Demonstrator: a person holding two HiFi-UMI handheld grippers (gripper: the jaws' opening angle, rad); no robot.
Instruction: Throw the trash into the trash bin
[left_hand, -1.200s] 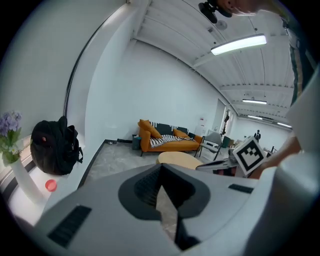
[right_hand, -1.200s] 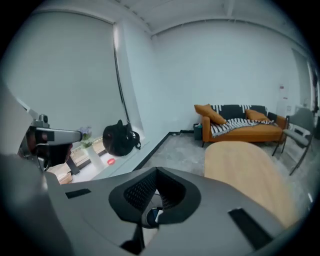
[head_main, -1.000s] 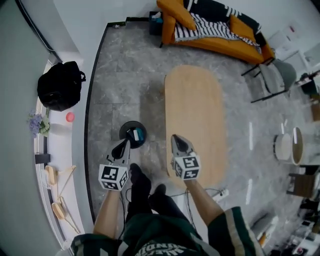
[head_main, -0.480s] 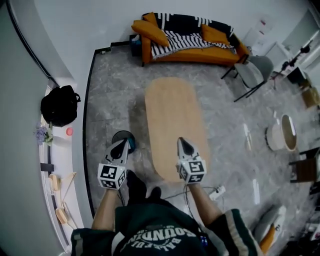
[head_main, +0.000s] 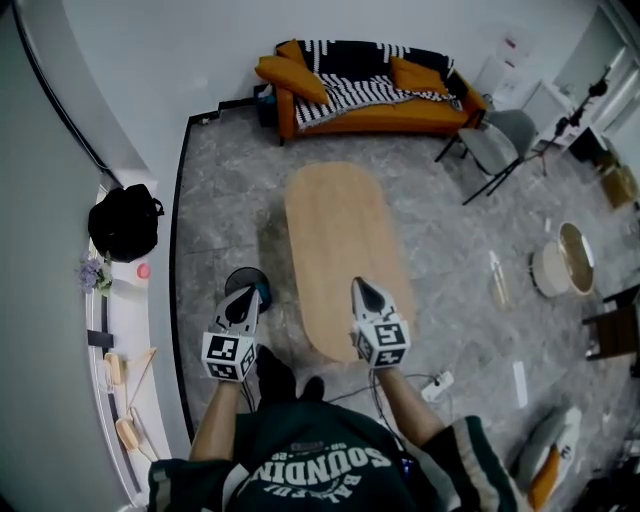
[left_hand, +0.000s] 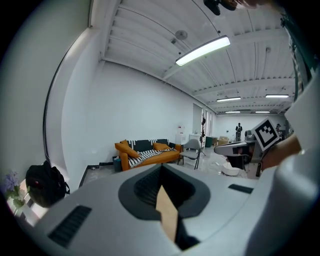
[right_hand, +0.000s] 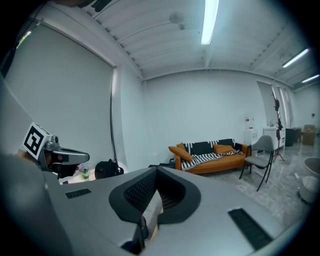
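Left hand-held gripper (head_main: 245, 297): jaws closed on each other. Right hand-held gripper (head_main: 362, 291): jaws closed on each other, over the near end of the worktop (head_main: 338, 235). The bin (head_main: 240, 277) stands on the floor left of centre, just beside the worktop and partly covered by the left hand-held gripper.

Orange sofa (head_main: 400, 115) under a black-and-white striped throw (head_main: 345, 90). Pale wood oval table (head_main: 340, 240). Grey marbled floor (head_main: 225, 215). Black backpack (head_main: 125, 222) on a white ledge (head_main: 128, 320), with purple flowers (head_main: 95, 272). Black trash bin (head_main: 238, 276). Grey chair (head_main: 495, 140). Also grey: left gripper (head_main: 243, 300) and right gripper (head_main: 362, 290), their cubes patterned in black-and-white squares.
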